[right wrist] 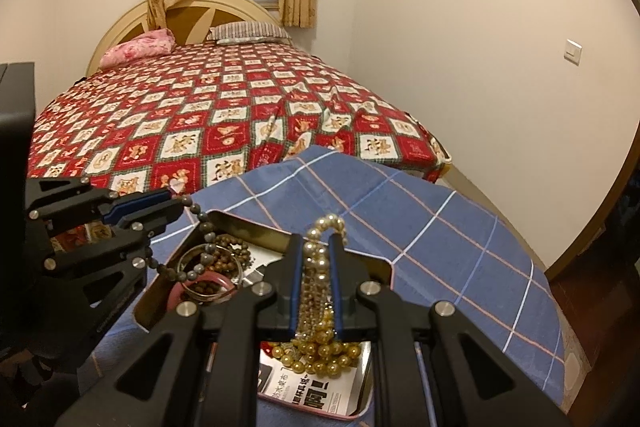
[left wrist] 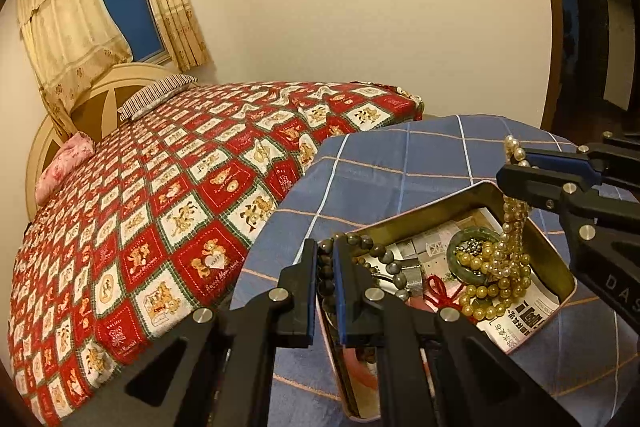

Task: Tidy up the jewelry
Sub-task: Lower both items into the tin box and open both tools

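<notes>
Left gripper (left wrist: 326, 291): we find its jaws clamped on a grey bead strand (left wrist: 384, 259), which loops out of the pads and trails down into the tin.
Right gripper (right wrist: 318, 291): pinched on a pearl necklace (right wrist: 320, 239); the top loop arches above the pads, the rest hangs between them as a bunched column.
Strand ends: we see the pearls' lower end merging with a heap of gold beads (left wrist: 490, 291) on the tin floor; where one string stops we cannot tell.
Tin (left wrist: 558, 259): open, on blue checked cloth (right wrist: 440, 227) at the foot of the bed (left wrist: 160, 207); it also holds a green bangle (left wrist: 460, 239), a red knotted cord (left wrist: 438, 287), brown beads (right wrist: 228, 255) and printed paper (right wrist: 316, 399).
Risk, tangle: we judge that lifting either strand may drag neighbours up, since the piles interlace.
Risk, slip: round beads under narrow pads may roll free and drop onto the cloth.
Risk, crossing: both tools work over one tin; strands may wrap each other.
Risk, tin shift: a snagged string could tip or slide the light tin.
</notes>
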The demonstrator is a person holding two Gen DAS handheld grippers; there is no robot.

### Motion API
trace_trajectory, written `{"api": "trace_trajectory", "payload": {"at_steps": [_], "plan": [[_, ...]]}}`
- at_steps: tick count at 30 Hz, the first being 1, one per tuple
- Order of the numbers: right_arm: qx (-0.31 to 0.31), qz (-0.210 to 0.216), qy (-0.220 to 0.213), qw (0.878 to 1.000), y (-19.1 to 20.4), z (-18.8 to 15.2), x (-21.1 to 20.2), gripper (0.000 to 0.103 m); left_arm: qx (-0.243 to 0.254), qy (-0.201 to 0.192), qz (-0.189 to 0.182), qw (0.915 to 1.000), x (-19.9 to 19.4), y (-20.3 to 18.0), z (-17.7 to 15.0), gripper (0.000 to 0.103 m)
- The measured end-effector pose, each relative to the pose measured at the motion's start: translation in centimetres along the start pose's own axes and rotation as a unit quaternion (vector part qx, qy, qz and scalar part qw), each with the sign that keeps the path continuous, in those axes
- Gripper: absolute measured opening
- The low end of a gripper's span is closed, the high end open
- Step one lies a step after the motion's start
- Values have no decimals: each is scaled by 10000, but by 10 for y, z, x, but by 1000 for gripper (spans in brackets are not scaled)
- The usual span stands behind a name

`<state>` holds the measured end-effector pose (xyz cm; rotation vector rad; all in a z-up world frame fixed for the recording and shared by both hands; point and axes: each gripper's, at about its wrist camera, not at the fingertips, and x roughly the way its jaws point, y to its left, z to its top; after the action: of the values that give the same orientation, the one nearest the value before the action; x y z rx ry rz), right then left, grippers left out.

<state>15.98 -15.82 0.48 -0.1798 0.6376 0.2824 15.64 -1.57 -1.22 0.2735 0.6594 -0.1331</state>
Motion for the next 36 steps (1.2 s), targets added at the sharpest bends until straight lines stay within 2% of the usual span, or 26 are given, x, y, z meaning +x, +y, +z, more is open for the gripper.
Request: {"api": "trace_trajectory", "payload": {"at_steps": [26, 36], "plan": [[40, -77, 441, 9990, -9, -16, 42, 14, 153, 422, 25, 9990, 38, -12, -12, 7], [32, -87, 561, 9984, -12, -22, 52, 15, 18, 487, 11, 9988, 46, -9, -14, 7]]}}
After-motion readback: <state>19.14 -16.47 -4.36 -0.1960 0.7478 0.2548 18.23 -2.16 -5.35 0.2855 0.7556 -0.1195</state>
